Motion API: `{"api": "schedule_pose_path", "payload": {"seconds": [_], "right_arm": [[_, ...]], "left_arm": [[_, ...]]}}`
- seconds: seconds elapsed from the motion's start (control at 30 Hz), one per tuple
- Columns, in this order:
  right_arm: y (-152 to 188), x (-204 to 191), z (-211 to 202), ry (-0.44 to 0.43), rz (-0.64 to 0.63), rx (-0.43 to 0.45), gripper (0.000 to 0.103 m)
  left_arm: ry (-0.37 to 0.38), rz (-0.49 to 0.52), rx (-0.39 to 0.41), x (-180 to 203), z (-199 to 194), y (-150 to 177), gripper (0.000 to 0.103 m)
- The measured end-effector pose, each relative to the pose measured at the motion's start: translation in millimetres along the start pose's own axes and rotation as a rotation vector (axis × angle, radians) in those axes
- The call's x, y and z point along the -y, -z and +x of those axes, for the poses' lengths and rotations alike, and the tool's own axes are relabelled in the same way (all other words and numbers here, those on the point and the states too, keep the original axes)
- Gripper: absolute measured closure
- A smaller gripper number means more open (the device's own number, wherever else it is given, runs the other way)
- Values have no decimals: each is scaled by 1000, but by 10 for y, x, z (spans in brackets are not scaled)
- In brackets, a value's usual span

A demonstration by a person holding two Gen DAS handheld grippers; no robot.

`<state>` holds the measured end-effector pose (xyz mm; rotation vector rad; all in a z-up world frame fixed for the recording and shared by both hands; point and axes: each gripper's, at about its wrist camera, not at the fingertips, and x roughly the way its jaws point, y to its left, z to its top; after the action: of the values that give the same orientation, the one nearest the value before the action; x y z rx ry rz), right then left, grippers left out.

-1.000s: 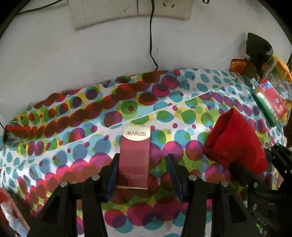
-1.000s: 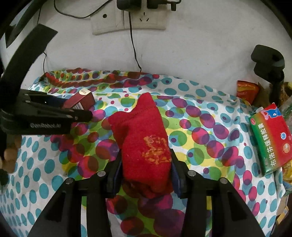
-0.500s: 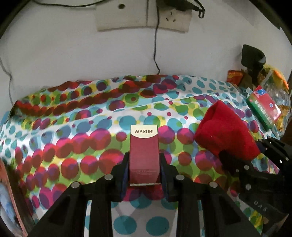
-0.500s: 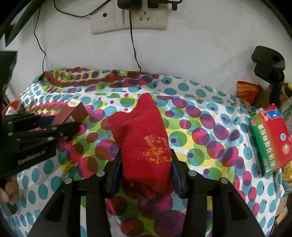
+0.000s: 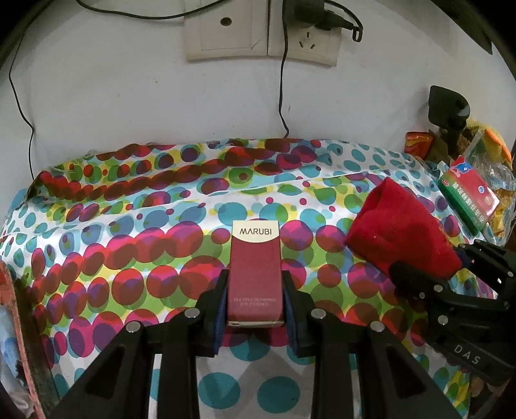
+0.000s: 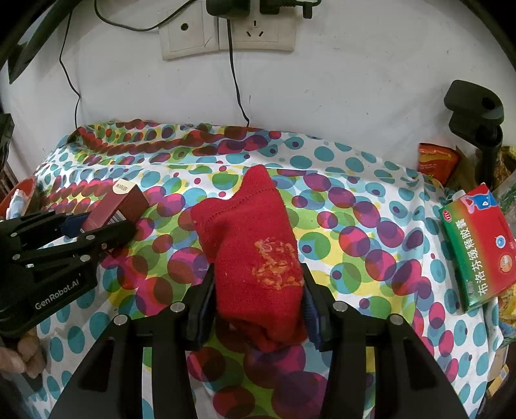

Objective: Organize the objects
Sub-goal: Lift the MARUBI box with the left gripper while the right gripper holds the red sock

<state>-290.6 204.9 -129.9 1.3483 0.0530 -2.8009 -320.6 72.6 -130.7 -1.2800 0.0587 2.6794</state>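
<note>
A dark red MARUBI box [image 5: 254, 270] lies lengthwise on the spotted cloth, and my left gripper [image 5: 254, 306] is shut on its near end, pads pressed against both long sides. The same box [image 6: 124, 206] shows at the left of the right wrist view, held by the left gripper [image 6: 93, 230]. A folded red sock [image 6: 254, 254] with an orange emblem sits between the pads of my right gripper [image 6: 258, 306], which is shut on it. In the left wrist view the sock [image 5: 400, 225] and the right gripper [image 5: 429, 267] appear at the right.
A green and red medicine box [image 6: 477, 245] lies at the cloth's right edge, beside snack packets [image 6: 435, 161] and a black clamp stand [image 6: 477, 112]. Wall sockets [image 5: 261, 29] with hanging cables sit behind the table. A person's fingers [image 6: 22, 354] show at the lower left.
My left gripper slid sideways, straightened on the MARUBI box and closed its pads onto the box's sides. The right gripper and red sock stayed where they were.
</note>
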Motion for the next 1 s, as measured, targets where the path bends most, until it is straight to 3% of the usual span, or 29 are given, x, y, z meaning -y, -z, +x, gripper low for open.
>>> {"api": "schedule_pose_path", "payload": {"seconds": [0.37, 1.0], "right_arm": [[-4, 9, 12, 4, -1, 0, 58], [-10, 12, 20, 12, -6, 0, 58]], "left_arm": [[-4, -58, 8, -108, -10, 7, 73], [-47, -68, 6, -116, 0, 10, 73]]}}
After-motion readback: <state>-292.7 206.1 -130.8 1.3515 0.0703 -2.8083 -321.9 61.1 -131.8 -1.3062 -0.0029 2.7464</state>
